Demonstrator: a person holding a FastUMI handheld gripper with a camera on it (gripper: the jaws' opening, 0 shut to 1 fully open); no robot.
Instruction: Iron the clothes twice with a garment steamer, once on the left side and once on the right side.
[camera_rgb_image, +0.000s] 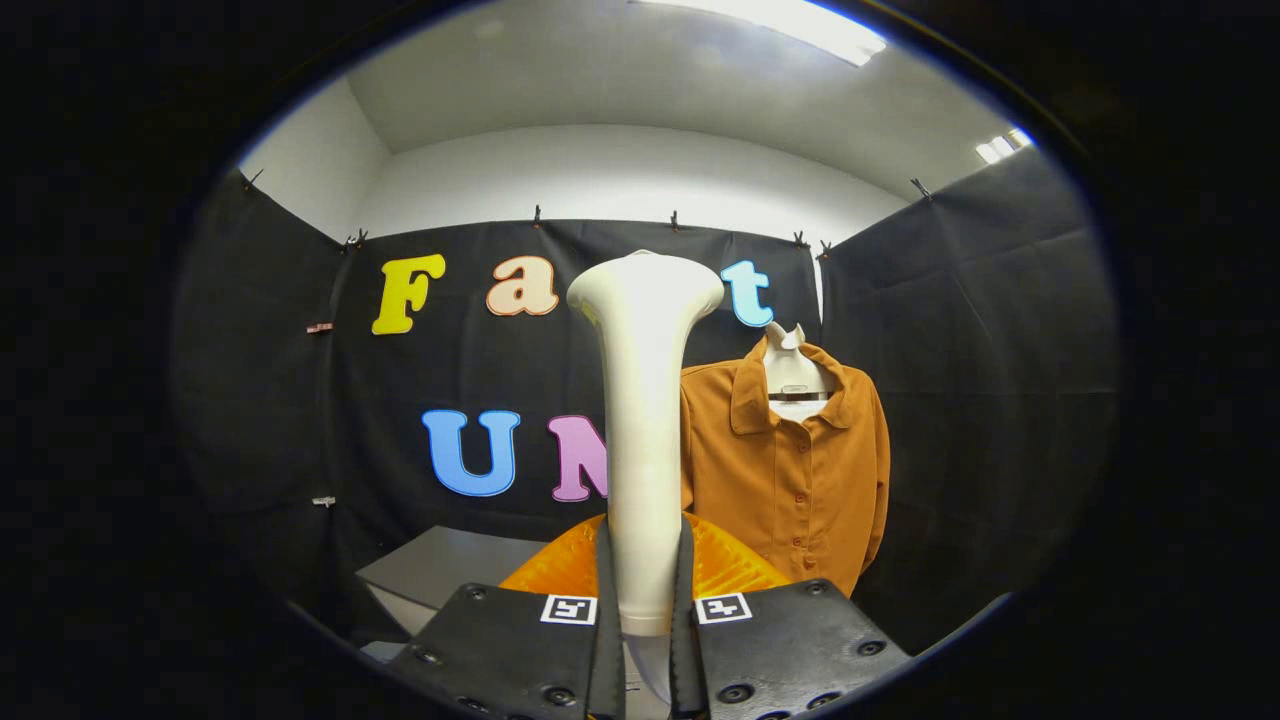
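Two jaws clamped on smooth flared steamer (643, 420) handle, buttoned collared shirt (795, 470) hanging beyond

No readable words, brands or numbers stand on any of the things here. The only signs are two small square black-and-white coded markers (569, 609), one on each finger of the gripper (646, 610), just beside the pale handle of the garment steamer (641, 420) that both fingers press on. They carry a block pattern, not letters. The orange shirt (790, 470) bears no visible label.
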